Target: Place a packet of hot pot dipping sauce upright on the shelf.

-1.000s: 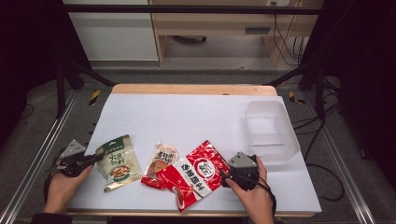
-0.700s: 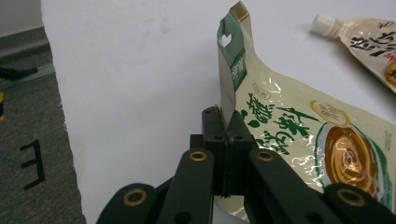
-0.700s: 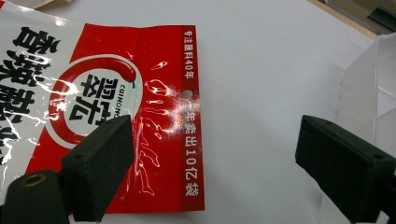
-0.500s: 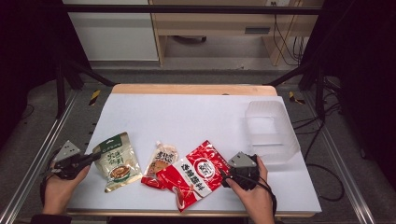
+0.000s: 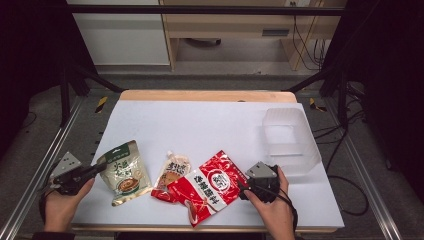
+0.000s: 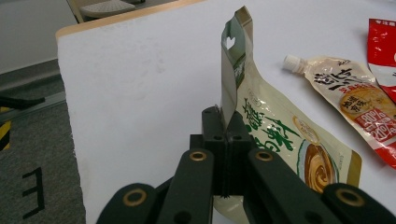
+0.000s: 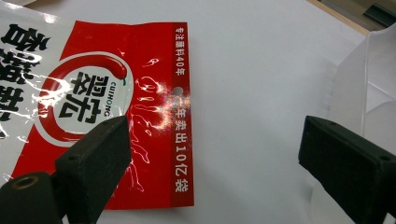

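Observation:
My left gripper (image 6: 226, 137) is shut on the side edge of a green-and-cream food pouch (image 6: 275, 135), and that edge stands up off the white table. From above, the left gripper (image 5: 101, 168) sits at the pouch's (image 5: 126, 172) left side near the table's left edge. A beige spout pouch (image 5: 173, 173) lies beside it, partly under a red pouch (image 5: 212, 187). My right gripper (image 5: 243, 188) is at the red pouch's right edge. In its own view the right gripper (image 7: 210, 149) stands open, one jaw over the red pouch (image 7: 93, 102), the other over bare table.
A clear plastic container (image 5: 290, 140) stands on the table's right side, just beyond my right hand; its wall (image 7: 369, 88) is close to the right jaw. The white table top (image 5: 210, 120) has a wooden far edge. Metal frame rails run along both sides.
My left gripper has drawn a little left and up with the green pouch's edge in it. The right hand has stayed put.

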Available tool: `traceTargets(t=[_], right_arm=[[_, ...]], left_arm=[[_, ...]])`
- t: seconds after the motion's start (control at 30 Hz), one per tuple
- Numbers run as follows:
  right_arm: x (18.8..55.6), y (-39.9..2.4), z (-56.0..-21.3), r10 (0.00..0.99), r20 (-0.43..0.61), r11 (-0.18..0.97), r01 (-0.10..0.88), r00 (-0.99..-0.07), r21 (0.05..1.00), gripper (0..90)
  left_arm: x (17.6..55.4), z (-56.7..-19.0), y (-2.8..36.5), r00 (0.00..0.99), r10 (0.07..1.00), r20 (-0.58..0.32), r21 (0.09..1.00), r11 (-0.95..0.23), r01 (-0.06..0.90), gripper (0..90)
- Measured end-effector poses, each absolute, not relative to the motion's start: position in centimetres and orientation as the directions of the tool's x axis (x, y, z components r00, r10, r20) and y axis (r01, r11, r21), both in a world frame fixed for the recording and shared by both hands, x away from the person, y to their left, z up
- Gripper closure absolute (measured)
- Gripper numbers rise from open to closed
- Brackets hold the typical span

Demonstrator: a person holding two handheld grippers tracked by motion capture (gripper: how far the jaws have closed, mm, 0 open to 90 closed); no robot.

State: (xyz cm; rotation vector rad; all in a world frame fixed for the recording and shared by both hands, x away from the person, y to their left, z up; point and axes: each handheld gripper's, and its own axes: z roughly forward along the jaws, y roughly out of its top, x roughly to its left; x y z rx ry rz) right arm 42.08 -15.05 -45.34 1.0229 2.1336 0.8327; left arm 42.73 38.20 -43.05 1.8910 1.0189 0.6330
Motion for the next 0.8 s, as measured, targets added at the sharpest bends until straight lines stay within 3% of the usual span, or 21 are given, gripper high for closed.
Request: traceTargets(t=[0.4, 0.8], right_arm=[[42.0, -15.1, -45.3, 0.822, -0.253, 0.497, 0.426, -0.51, 0.756, 9.6], [42.2, -15.0, -45.0, 0.831, -0.195, 0.447, 0.415, -0.522, 0.793, 12.2]], left_arm=[[42.0, -40.9, 37.4, 0.575, 0.817, 0.04, 0.892, -0.289, 0.349, 90.0], [41.8, -36.5, 34.5, 0.67, 0.73, 0.138, 0.868, -0.414, 0.272, 90.0]])
